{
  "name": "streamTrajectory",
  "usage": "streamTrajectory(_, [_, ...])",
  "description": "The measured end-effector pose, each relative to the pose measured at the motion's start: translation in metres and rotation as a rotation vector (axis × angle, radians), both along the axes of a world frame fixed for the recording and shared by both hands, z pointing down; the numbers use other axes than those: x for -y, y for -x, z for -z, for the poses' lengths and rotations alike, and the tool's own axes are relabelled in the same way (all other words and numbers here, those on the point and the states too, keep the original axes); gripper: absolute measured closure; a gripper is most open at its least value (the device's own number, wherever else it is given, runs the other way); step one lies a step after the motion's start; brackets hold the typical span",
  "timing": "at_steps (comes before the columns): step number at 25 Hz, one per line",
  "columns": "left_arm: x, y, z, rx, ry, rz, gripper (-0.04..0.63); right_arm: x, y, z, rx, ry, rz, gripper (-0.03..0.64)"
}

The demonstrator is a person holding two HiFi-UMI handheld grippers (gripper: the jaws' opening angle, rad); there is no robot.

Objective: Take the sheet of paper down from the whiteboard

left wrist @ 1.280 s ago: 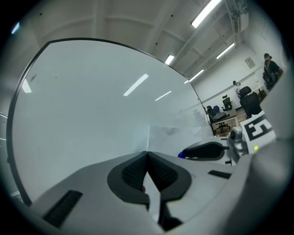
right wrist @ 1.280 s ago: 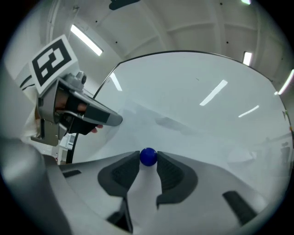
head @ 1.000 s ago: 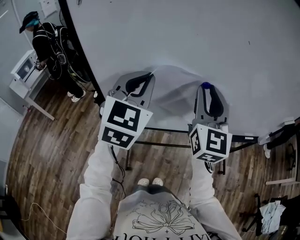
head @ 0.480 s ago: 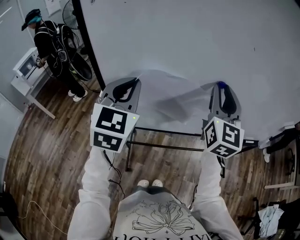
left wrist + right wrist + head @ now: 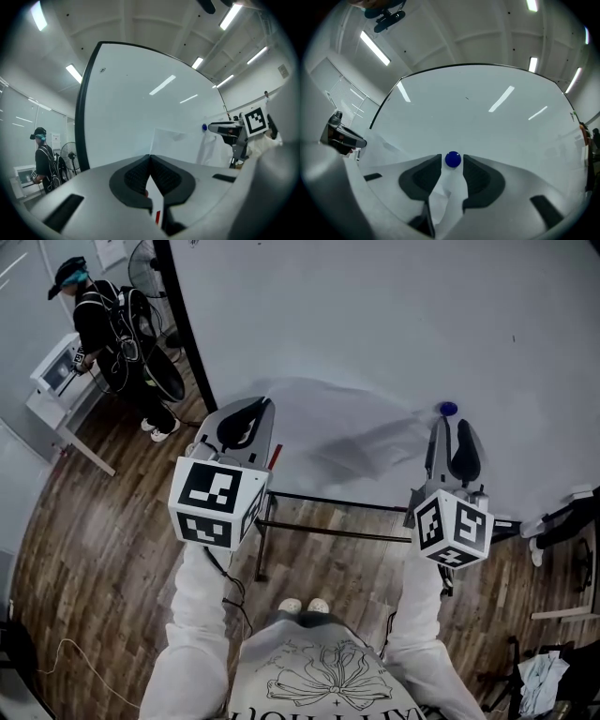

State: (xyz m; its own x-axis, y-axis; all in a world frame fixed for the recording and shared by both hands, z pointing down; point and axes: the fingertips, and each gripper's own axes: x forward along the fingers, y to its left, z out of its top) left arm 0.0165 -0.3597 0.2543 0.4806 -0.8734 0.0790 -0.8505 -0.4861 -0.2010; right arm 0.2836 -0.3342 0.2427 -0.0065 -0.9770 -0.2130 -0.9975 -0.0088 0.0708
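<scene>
Where pinned, paper (image 5: 449, 187) inside hand-held gripper (image 5: 452, 159)

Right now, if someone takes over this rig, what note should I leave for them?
Left tool: shut, near the left edge of the sheet, no paper in it; something red shows inside its jaws, I cannot tell what.
Right tool: jaws opening, the blue magnet between them, not pressed.
Sheet: rumpled, on the whiteboard, magnet at its top right corner.
Done: sheet not down yet.
Left to do: pull the magnet, take the sheet down.
</scene>
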Motion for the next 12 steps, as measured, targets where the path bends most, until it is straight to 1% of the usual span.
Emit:
streamTrajectory(4, [-0.009,0.007,0.001,-0.055,-0.001,0.016,0.591,-0.015,0.009,-0.009,0.021,-0.007,-0.013,0.491])
streamTrajectory(6, [-0.014,0.010,-0.001,-0.088,0.000,0.025,0.591,-0.019,0.014,-0.016,0.025,-0.002,-0.011,0.518])
streamTrajectory(8, [-0.017,0.013,-0.003,-0.122,0.004,0.037,0.591,-0.021,0.022,-0.015,0.018,-0.001,0.006,0.562])
streamTrajectory(12, [-0.024,0.020,-0.009,-0.159,0.008,0.059,0.591,-0.021,0.036,-0.020,0.034,0.010,0.030,0.584])
